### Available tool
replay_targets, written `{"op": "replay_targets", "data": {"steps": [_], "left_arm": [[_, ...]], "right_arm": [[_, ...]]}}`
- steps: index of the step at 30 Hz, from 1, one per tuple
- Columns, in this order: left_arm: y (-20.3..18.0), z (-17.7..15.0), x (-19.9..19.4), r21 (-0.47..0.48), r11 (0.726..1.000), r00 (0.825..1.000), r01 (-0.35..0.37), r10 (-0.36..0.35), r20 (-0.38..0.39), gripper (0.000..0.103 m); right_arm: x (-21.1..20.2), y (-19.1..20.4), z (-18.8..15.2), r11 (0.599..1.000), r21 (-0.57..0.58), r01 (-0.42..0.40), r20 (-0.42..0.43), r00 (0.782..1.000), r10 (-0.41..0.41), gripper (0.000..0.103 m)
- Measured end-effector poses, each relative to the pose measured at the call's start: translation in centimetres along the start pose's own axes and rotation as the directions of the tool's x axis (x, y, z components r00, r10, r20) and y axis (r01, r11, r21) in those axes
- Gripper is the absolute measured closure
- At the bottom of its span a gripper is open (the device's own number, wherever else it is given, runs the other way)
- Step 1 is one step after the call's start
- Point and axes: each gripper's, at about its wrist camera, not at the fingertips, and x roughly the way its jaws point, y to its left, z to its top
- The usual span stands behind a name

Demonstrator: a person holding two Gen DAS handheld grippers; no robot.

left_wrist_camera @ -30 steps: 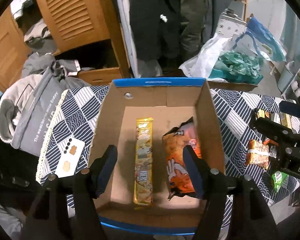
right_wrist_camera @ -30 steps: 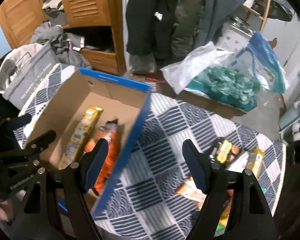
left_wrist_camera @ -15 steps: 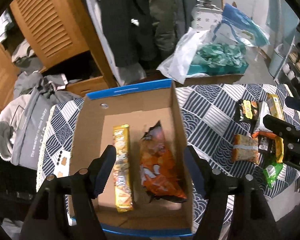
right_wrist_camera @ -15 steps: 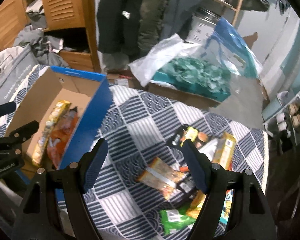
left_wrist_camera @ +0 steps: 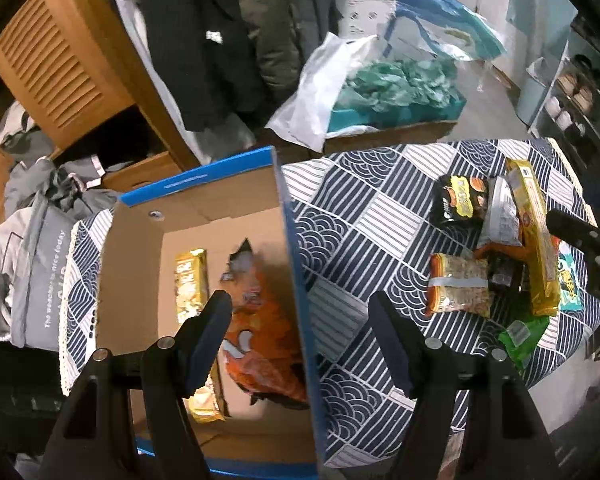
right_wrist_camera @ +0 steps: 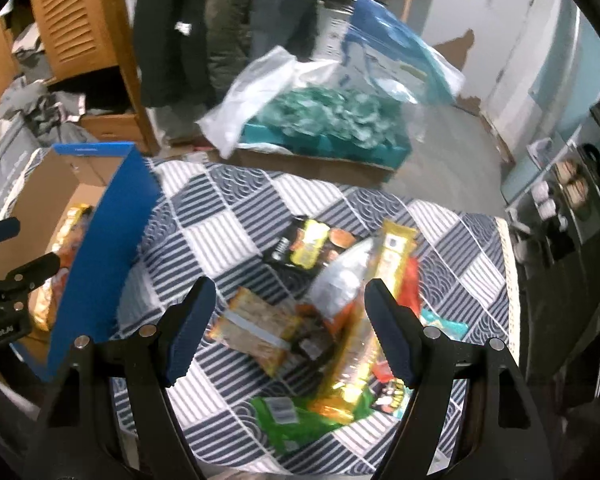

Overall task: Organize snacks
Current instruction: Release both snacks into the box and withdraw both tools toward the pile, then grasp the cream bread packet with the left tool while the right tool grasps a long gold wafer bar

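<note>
An open cardboard box (left_wrist_camera: pixel 132 264) with a blue rim sits on the left of the table and also shows in the right wrist view (right_wrist_camera: pixel 112 240). Inside lie a long yellow pack (left_wrist_camera: pixel 190 284) and an orange chip bag (left_wrist_camera: pixel 264 332). A pile of snacks lies on the right: a black pack (right_wrist_camera: pixel 312 246), a long yellow pack (right_wrist_camera: pixel 380 300), a clear noodle pack (right_wrist_camera: pixel 256 328), a silver bag (right_wrist_camera: pixel 340 284) and a green pack (right_wrist_camera: pixel 292 412). My left gripper (left_wrist_camera: pixel 300 332) is open and empty over the box's right wall. My right gripper (right_wrist_camera: pixel 288 320) is open and empty above the pile.
The table has a blue and white patterned cloth (right_wrist_camera: pixel 228 216). Behind it are a box of teal items with plastic bags (right_wrist_camera: pixel 324 128), hanging coats (left_wrist_camera: pixel 204 40) and a wooden cabinet (left_wrist_camera: pixel 68 68). A grey bag (left_wrist_camera: pixel 24 256) sits left of the table.
Both grippers have swung to the right. The left one went from over the box's middle to its right wall. The right one went from the cloth beside the box to above the snack pile.
</note>
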Motion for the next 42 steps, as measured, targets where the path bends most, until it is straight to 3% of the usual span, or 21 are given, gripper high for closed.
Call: {"op": "replay_targets", "data": {"steps": [16, 34, 39, 42], "left_arm": [[-5.3, 1.7, 3.5, 0.037, 0.997, 0.994, 0.061, -0.057, -0.098, 0.031], [-10.2, 2.5, 9.1, 0.05, 0.991, 0.968, 0.128, -0.114, -0.225, 0.031], [-11.8, 2.2, 10.6, 0.058, 0.986, 0.956, 0.156, -0.136, -0.262, 0.031], [-12.9, 2.0, 11.2, 0.064, 0.984, 0.949, 0.165, -0.141, -0.283, 0.03]], "right_arm": [[4.8, -6.8, -2.2, 0.99, 0.132, 0.055, -0.097, 0.994, -0.043, 0.026], [9.6, -7.9, -3.6, 0.987, 0.16, 0.019, -0.176, 0.984, 0.01, 0.027], [10.5, -8.3, -4.0, 0.98, 0.196, -0.045, -0.188, 0.979, 0.082, 0.063], [9.9, -8.4, -4.0, 0.983, 0.182, -0.034, -0.172, 0.983, 0.066, 0.072]]}}
